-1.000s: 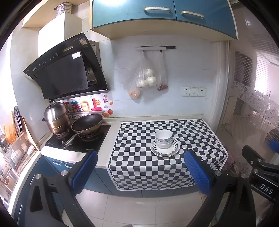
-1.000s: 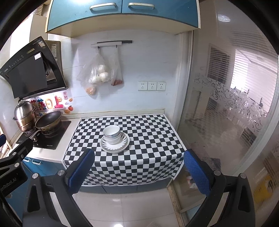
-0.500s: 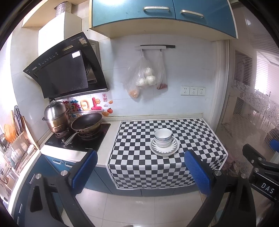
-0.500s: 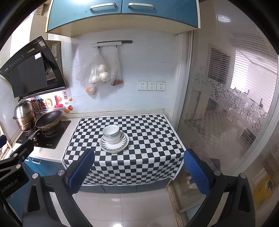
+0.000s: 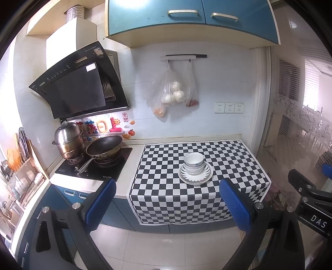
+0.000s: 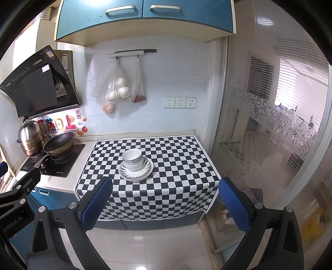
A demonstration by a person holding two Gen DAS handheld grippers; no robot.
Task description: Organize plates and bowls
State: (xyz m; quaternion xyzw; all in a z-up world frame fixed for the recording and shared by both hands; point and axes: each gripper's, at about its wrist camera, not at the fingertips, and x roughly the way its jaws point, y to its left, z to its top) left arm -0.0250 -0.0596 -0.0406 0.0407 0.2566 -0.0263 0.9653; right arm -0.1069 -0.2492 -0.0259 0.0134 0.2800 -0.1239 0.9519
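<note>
Counter [image 5: 132, 166]: we see a long kitchen counter with blue doors under it, and blue cupboards [image 6: 143, 18] hang over it.
Cloth [image 5: 228, 162]: a black and white checked cloth covers the right part of the counter and hangs down over the front edge.
Hood [image 5: 78, 91]: a big black hood leans out from the wall over the stove.
Stove [image 5: 93, 168]: a flat black stove sits on the left part of the counter, just beside the cloth.
Left gripper [image 5: 168, 204]: we hold it out in front of the counter, well apart from the dishes — its two blue fingers [image 5: 100, 205] are spread wide and hold nothing.
Right gripper [image 6: 165, 204]: we hold it out the same way, low in front of the cloth, its blue fingers [image 6: 233, 205] spread wide with nothing between them.
Bags [image 5: 174, 91]: clear bags with round white things and some orange and red bits hang from a rail on the wall.
Pot [image 5: 68, 141]: a shiny steel pot with a lid stands at the back left of the stove.
Pan [image 5: 104, 146]: a dark pan sits just beside the pot, its handle pointing to the front.
Plates [image 5: 205, 176]: white plates with dark stripes near the rim lie stacked on the middle of the cloth.
Bowls [image 5: 193, 161]: white bowls sit stacked inside each other on top of the plates — the pile stands upright.
Sockets [image 6: 179, 102]: three white sockets sit in a row on the wall.
</note>
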